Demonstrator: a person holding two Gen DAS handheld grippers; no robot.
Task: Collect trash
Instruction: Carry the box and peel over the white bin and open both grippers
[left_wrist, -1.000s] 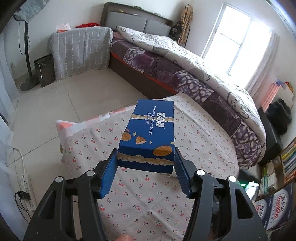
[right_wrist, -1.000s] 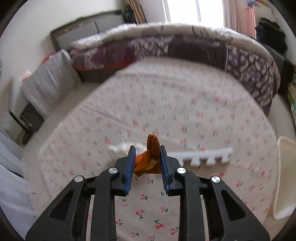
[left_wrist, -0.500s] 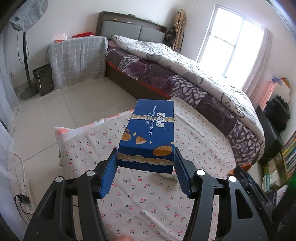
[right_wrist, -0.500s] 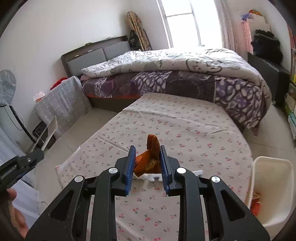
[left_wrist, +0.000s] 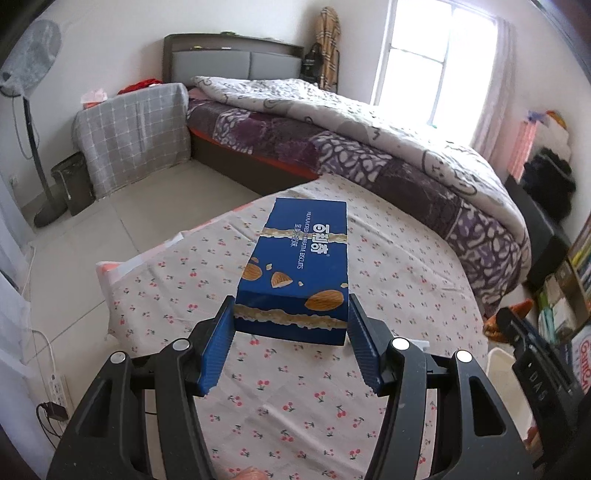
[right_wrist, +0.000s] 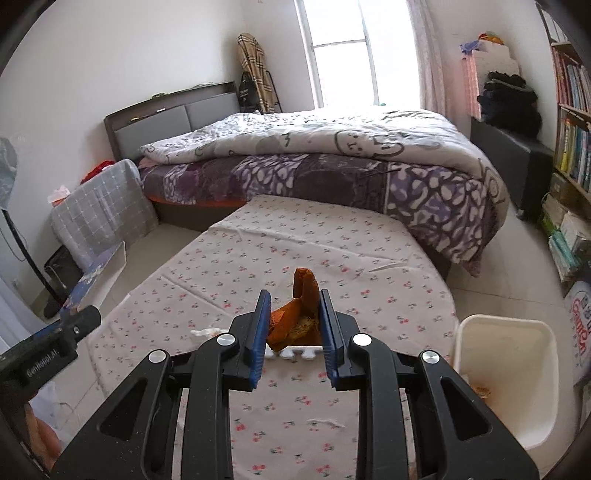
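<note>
My left gripper (left_wrist: 291, 328) is shut on a blue biscuit box (left_wrist: 301, 266) with almonds printed on it, held above the cherry-print cloth (left_wrist: 388, 280). My right gripper (right_wrist: 295, 321) is shut on a crumpled orange peel (right_wrist: 301, 314), also lifted over the cloth (right_wrist: 295, 240). In the right wrist view the left gripper (right_wrist: 79, 317) with the box's end (right_wrist: 94, 275) shows at the left edge. A white bin (right_wrist: 506, 373) stands at the right of the cloth; orange scraps lie inside. A white toothed foam strip (right_wrist: 291, 352) lies on the cloth under the right gripper.
A bed with a purple and white quilt (right_wrist: 332, 158) runs along the far side of the cloth. A grey checked cover (left_wrist: 133, 133), a dark waste bin (left_wrist: 72, 181) and a fan stand are at the left. Bookshelves (right_wrist: 569, 122) line the right wall.
Both grippers have kept their grips. The left view has swung right across the cloth. The right gripper has risen and tilted up, bringing the bed, window and white bin into view.
</note>
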